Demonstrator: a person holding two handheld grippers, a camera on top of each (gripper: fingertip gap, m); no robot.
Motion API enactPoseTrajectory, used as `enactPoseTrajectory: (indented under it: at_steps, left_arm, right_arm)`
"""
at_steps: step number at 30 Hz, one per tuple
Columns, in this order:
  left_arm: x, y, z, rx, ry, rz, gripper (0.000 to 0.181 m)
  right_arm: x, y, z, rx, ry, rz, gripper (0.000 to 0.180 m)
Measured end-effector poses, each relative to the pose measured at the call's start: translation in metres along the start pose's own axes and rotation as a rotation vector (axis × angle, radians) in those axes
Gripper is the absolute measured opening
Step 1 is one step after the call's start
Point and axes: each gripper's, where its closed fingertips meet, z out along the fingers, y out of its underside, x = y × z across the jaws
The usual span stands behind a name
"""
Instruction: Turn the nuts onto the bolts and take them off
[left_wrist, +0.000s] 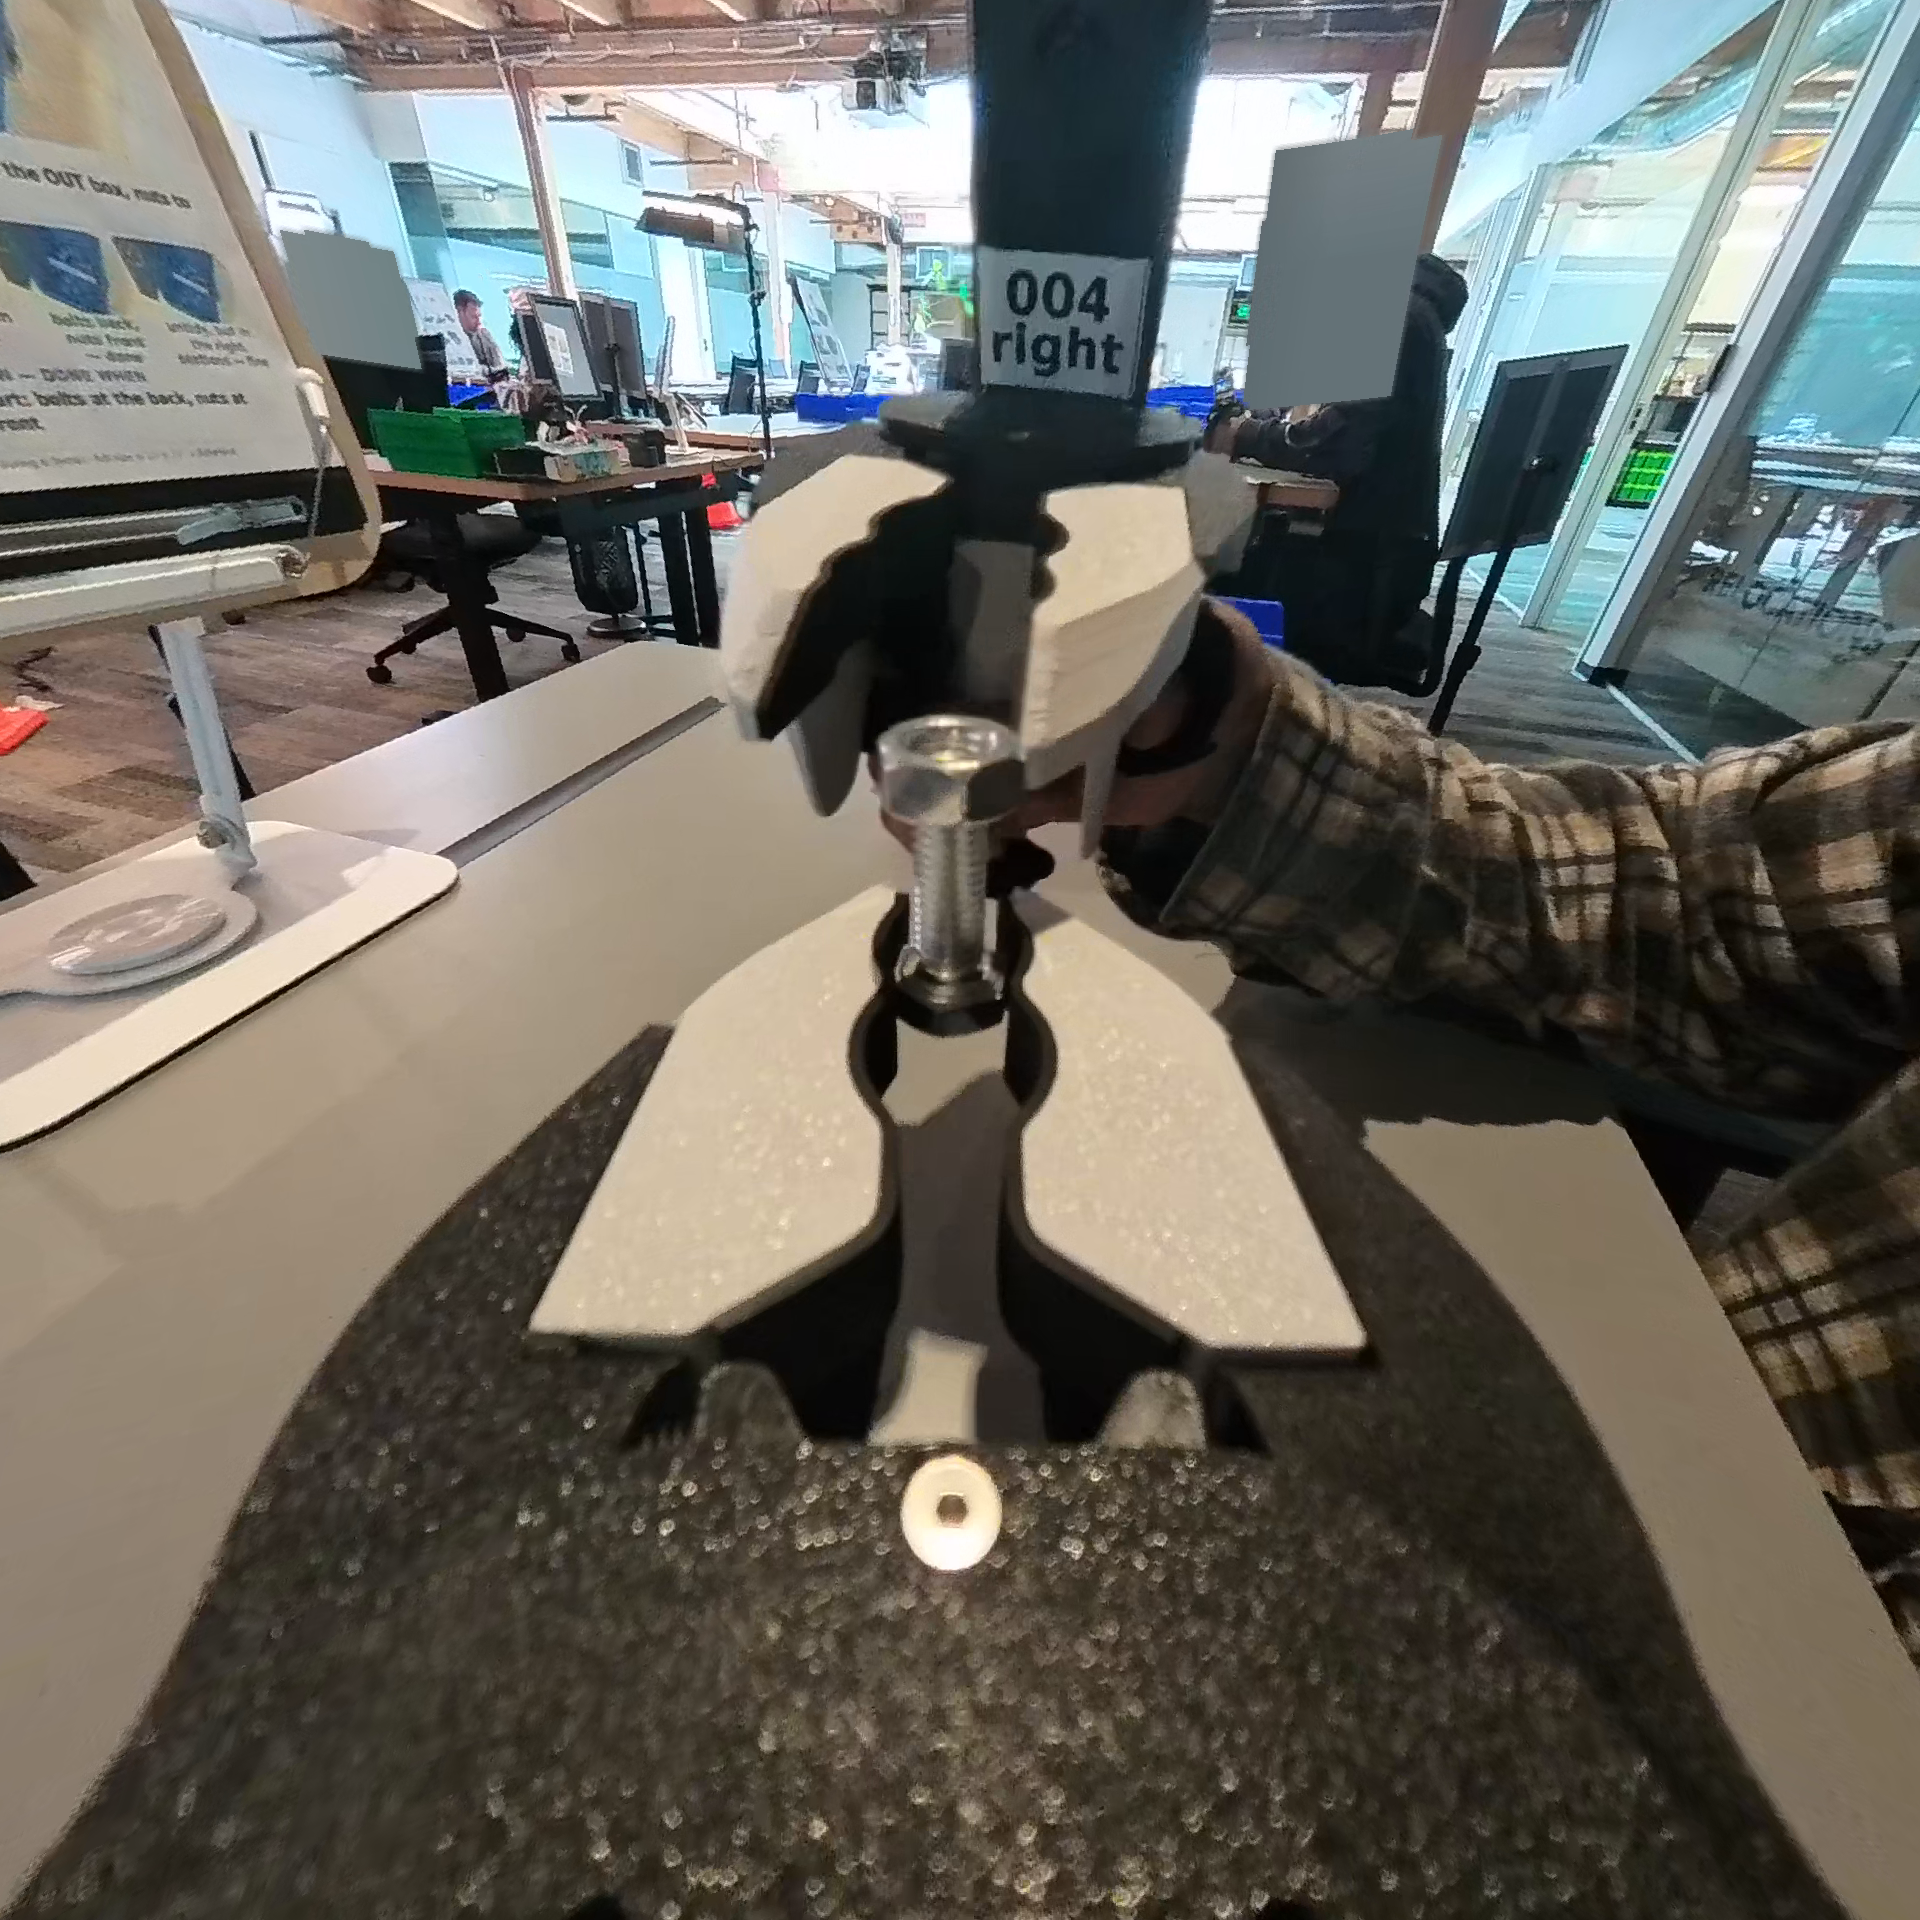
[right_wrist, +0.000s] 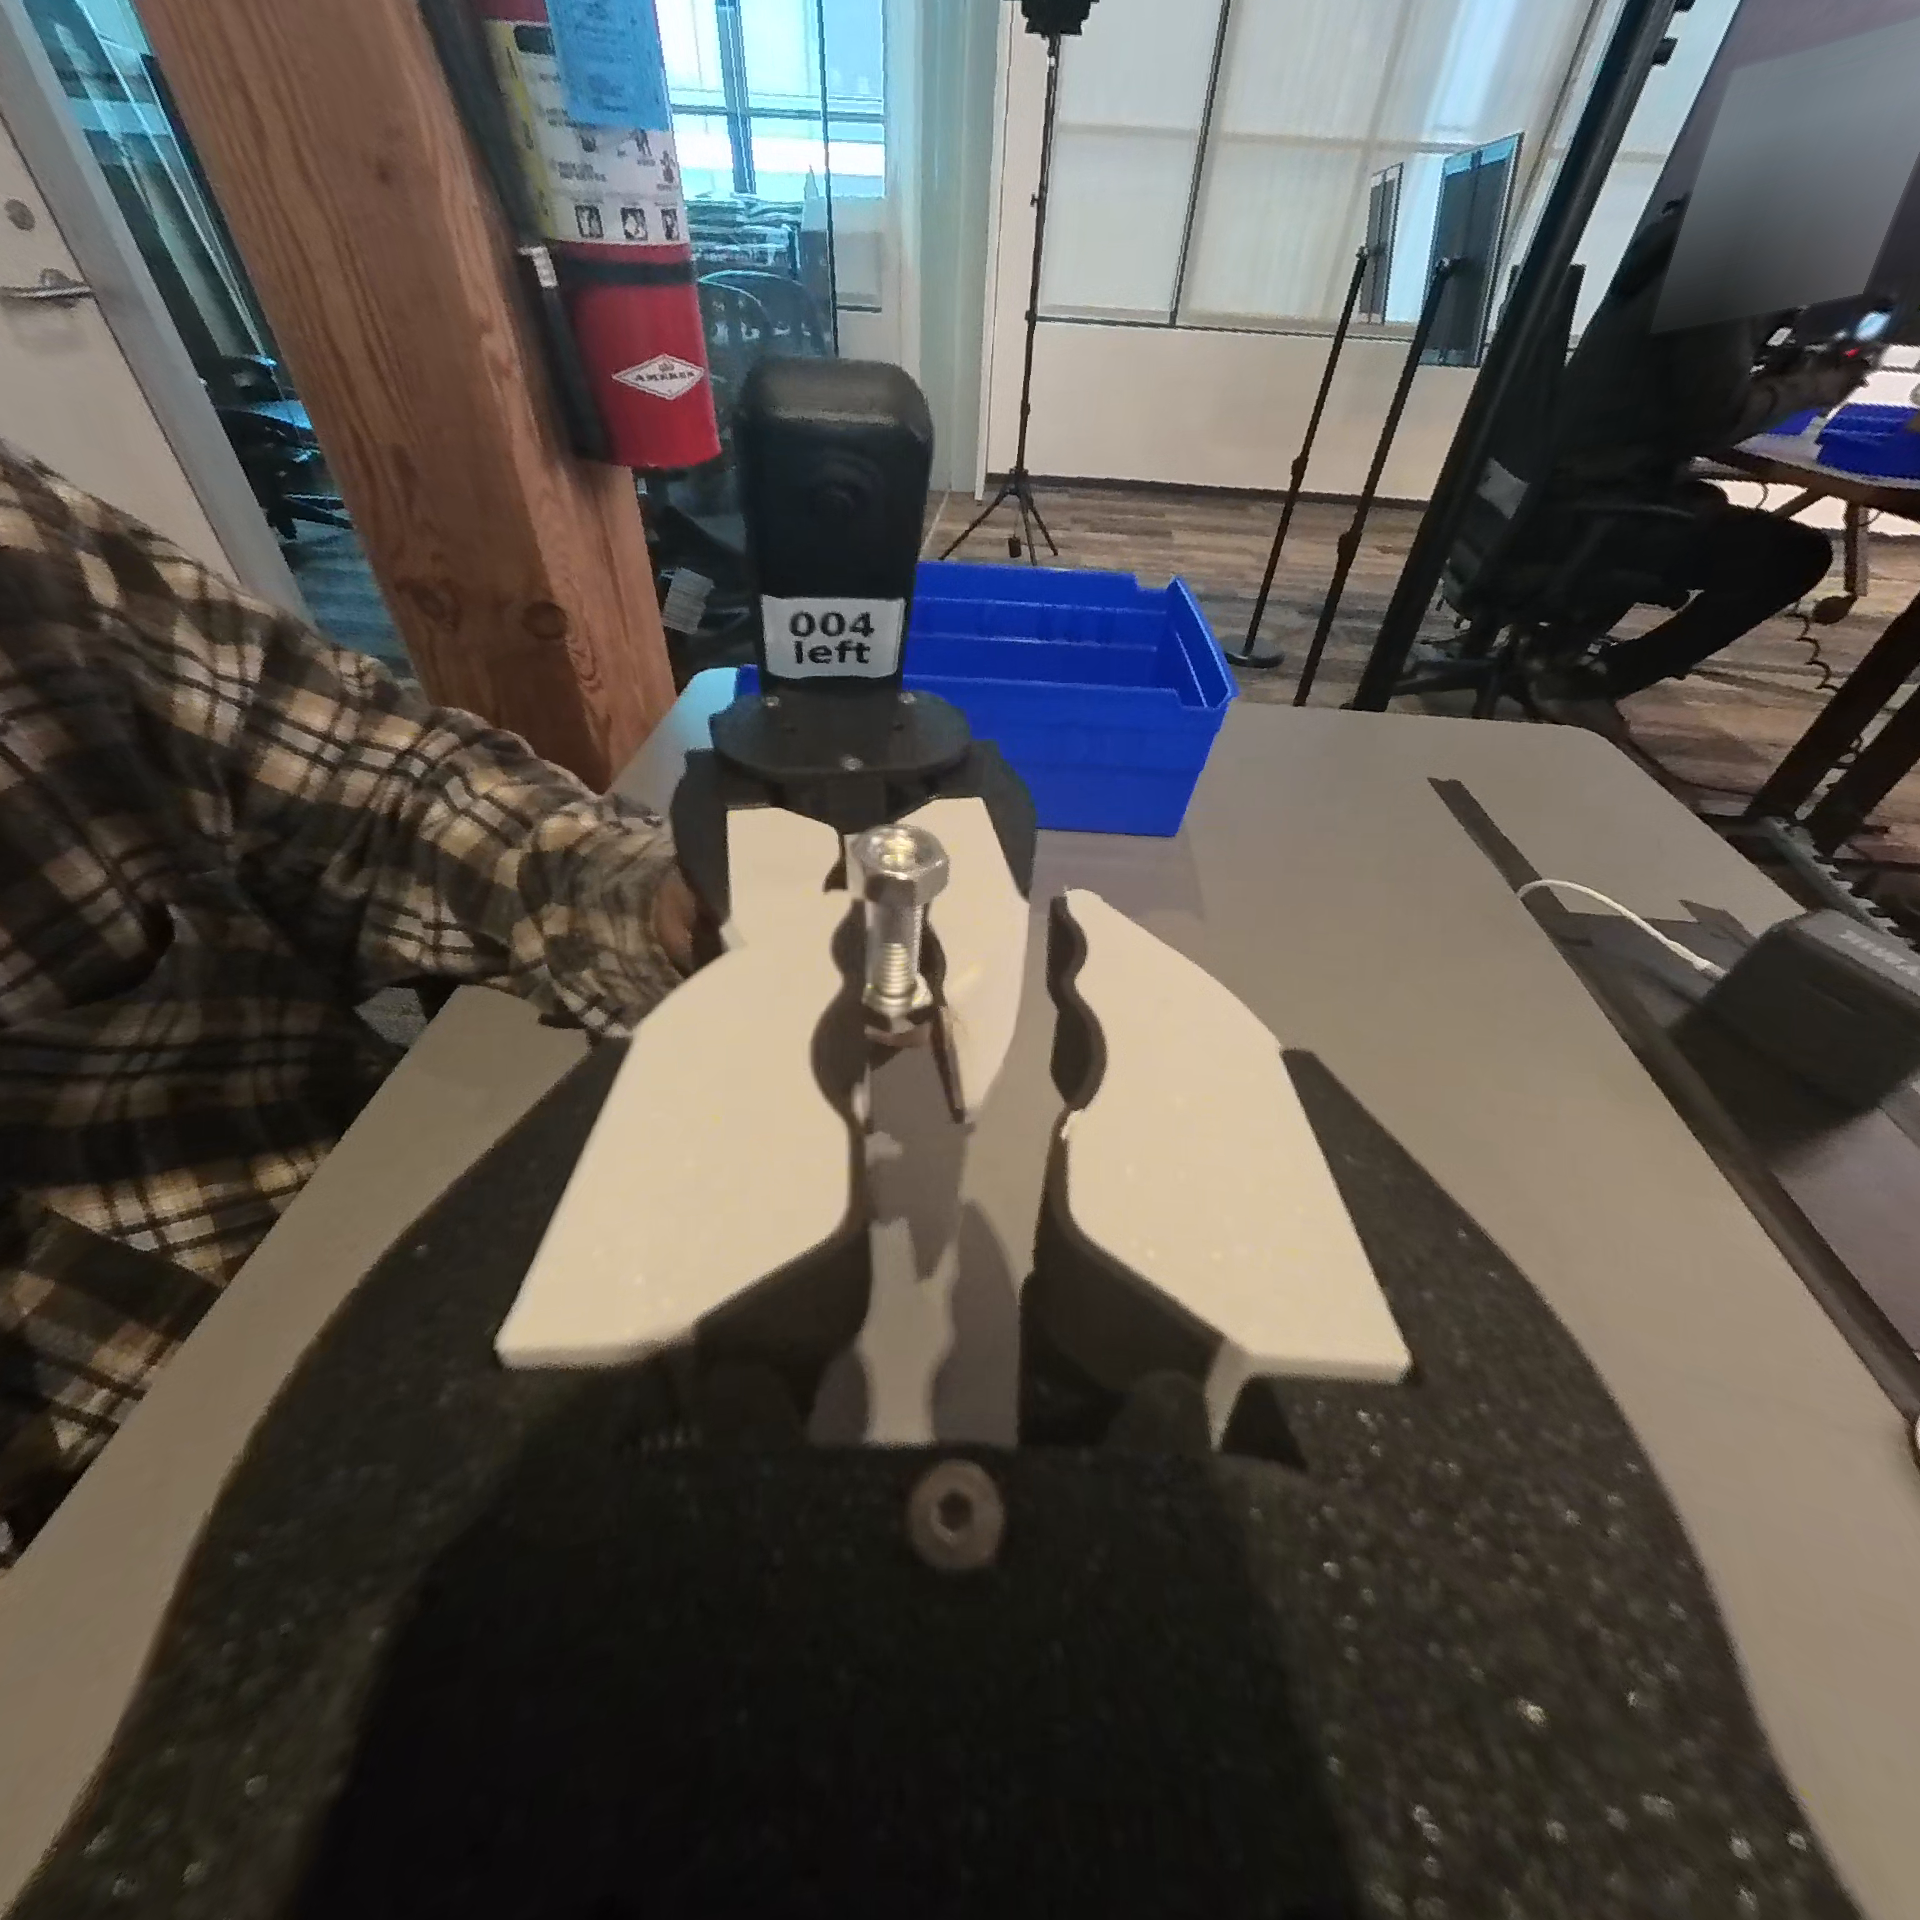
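The bolt (left_wrist: 951, 914) has its head sunk between the left gripper's (left_wrist: 951, 997) fingers, so the contact there is hidden. In the right wrist view the right gripper (right_wrist: 961, 997) fingers are blurred near the tips. The person's plaid sleeve (left_wrist: 1579, 914) is cut by the picture's edge. The poster (left_wrist: 125, 260) on the stand is cut off too.

Blue bin (right_wrist: 1081, 717) on grey table (right_wrist: 1351, 935) (far edge), red fire extinguisher (right_wrist: 639, 343) behind.
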Motion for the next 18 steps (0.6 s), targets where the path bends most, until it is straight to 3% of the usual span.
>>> enactPoseTrajectory:
  at_steps: [6,9,18]
  left_arm:
    - [-0.002,0.001,0.000,-0.003,-0.009,-0.008,0.015]
    - [0.002,0.002,0.002,-0.012,0.004,0.005,0.015]
    - [0.017,-0.002,0.003,0.009,0.094,0.019,0.015]
  right_arm:
    - [-0.009,-0.004,0.011,0.016,-0.026,0.022,0.033]
    - [-0.014,-0.003,0.015,0.013,-0.049,0.013,0.019]
    - [-0.026,-0.008,0.007,0.056,-0.151,-0.017,0.018]
